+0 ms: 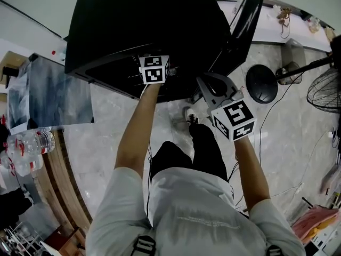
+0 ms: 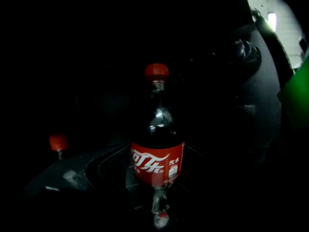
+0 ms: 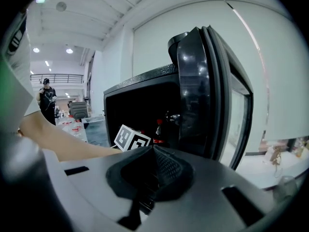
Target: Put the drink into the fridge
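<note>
The cola bottle (image 2: pixel 157 162) stands upright inside the dark fridge (image 1: pixel 144 25), its red cap (image 2: pixel 156 71) on top and its red label facing the left gripper view. The left gripper (image 1: pixel 154 68) reaches into the fridge's open front, and its jaws are closed against the two sides of the bottle at label height (the pads are only dimly lit, but they sit right at the label's edges). A second red-capped bottle (image 2: pixel 58 143) stands further back to the left, apart from the first.

The fridge door (image 1: pixel 245 20) hangs open on the person's right. The right gripper (image 1: pixel 213 89) is held outside, just in front of the opening and beside the door; its jaws are pressed together with nothing between them.

Below is pale marble floor (image 1: pixel 106 121). Several water bottles (image 1: pixel 29 143) lie on a surface at the far left, and a fan (image 1: pixel 325 89) stands at the right.
</note>
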A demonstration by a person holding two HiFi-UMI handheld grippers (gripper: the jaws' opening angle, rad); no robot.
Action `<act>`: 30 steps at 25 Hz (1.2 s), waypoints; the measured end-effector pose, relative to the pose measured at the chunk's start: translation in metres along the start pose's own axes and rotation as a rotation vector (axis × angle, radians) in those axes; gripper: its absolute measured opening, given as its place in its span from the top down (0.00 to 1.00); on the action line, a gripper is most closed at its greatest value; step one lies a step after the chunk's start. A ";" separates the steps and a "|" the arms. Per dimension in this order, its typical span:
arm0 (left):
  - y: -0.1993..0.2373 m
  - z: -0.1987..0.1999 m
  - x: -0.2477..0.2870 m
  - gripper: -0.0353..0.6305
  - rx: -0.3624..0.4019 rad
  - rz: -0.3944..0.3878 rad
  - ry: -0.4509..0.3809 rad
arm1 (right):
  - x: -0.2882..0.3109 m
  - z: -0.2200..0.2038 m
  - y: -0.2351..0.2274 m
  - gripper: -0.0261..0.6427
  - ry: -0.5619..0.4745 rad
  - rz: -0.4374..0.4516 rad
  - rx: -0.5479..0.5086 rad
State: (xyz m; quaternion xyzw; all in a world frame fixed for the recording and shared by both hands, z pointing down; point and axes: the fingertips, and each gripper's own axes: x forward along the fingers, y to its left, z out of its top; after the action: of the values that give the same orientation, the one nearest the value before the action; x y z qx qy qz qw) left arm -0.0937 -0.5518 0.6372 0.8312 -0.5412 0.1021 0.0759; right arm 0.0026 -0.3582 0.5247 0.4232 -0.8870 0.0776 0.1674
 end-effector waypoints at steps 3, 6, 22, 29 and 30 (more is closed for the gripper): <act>0.003 -0.001 -0.012 0.47 -0.069 0.005 0.011 | -0.007 0.004 -0.005 0.96 0.003 -0.023 0.009; 0.003 -0.007 -0.031 0.47 -0.076 0.019 0.041 | -0.015 0.009 -0.007 0.96 0.016 -0.040 0.013; -0.022 -0.014 -0.221 0.82 0.017 0.025 0.251 | -0.050 0.041 0.027 0.96 0.049 -0.002 -0.035; -0.048 0.026 -0.290 0.93 0.031 -0.058 0.219 | -0.065 0.056 0.037 0.96 0.049 0.012 -0.069; -0.050 0.035 -0.298 0.93 0.043 -0.053 0.205 | -0.067 0.059 0.039 0.96 0.044 0.015 -0.073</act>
State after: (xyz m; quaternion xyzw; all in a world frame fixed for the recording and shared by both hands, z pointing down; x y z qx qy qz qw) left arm -0.1619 -0.2760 0.5278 0.8320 -0.5060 0.1959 0.1157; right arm -0.0017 -0.3018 0.4456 0.4083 -0.8885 0.0558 0.2018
